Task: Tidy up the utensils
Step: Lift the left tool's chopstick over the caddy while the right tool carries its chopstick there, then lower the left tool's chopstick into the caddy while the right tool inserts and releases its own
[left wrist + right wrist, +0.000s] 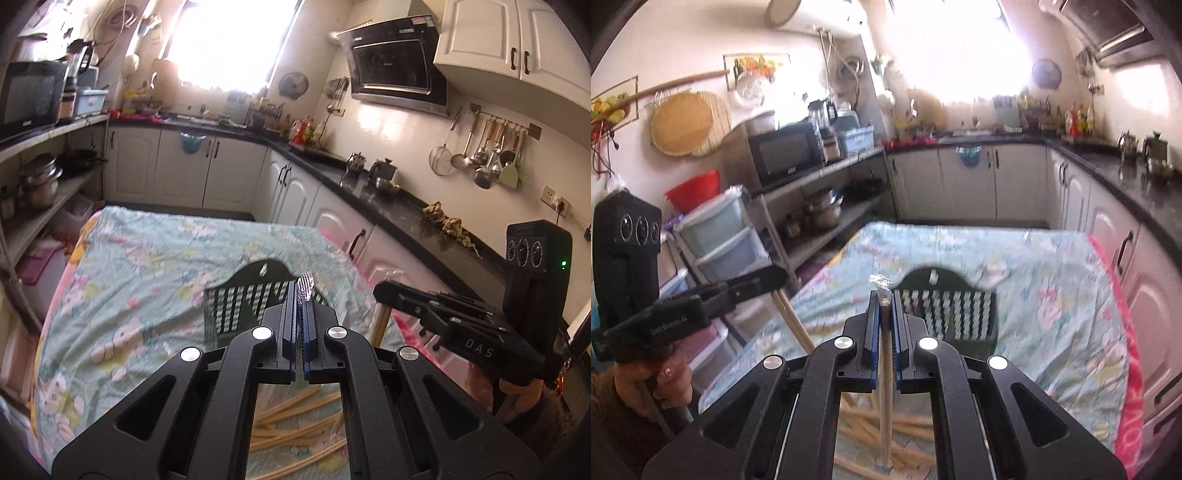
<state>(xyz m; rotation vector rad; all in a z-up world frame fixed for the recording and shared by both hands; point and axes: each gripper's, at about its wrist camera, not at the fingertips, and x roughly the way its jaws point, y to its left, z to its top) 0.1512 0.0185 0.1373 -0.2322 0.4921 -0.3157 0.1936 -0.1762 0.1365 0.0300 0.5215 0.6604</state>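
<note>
Both tools pinching chopsticks, left (303, 295) and right (885, 301), above dark slotted basket (945, 291).

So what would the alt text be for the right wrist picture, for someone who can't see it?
The right gripper is shut on a single wooden chopstick, above a table with a floral cloth, a dark slotted utensil basket and loose chopsticks. At left, a hand holds the left gripper in a cluttered kitchen.
</note>
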